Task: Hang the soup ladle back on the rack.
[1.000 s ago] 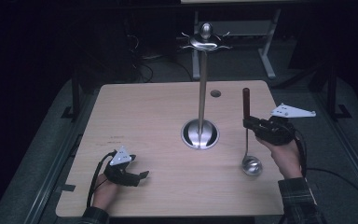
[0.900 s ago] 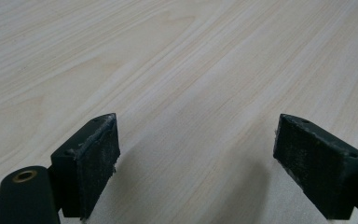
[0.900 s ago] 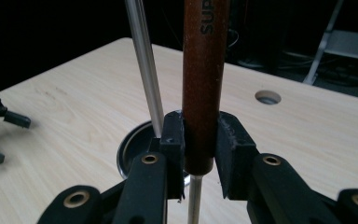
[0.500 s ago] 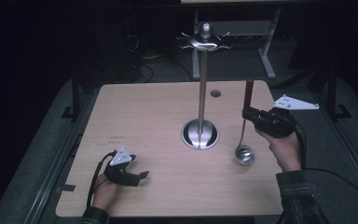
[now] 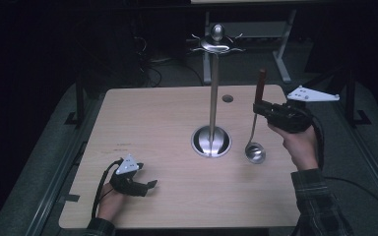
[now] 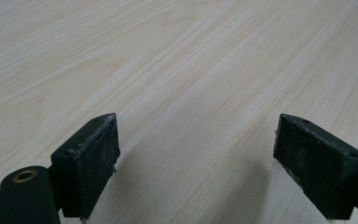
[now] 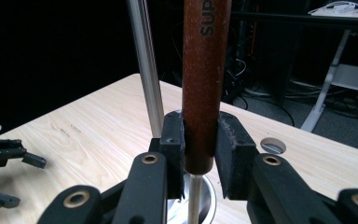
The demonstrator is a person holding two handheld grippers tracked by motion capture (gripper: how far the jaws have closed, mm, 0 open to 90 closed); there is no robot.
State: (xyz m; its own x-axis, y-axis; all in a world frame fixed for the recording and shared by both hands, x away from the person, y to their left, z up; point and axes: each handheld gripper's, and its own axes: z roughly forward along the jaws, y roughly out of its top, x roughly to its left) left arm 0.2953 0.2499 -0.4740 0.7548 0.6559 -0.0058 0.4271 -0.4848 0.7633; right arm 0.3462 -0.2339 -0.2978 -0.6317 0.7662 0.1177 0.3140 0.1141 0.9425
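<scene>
Right gripper clenched on ladle handle, printed lettering cut off, left gripper fingers spread, empty

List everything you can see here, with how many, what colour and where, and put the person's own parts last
table: one, light wood, centre of the high view.
stand: one, silver pole with hooks on a round base, table middle.
ladle: one, steel bowl and brown handle, upright, right of the stand.
hole: one, dark, round, far side of the table.
desk frame: one, grey legs, behind the table.
left gripper: one, black, near left of the table, jaws apart.
right gripper: one, black, clamped on the ladle handle.
hands: two, left and right, each holding a gripper.
sleeve: one, plaid, lower right.
</scene>
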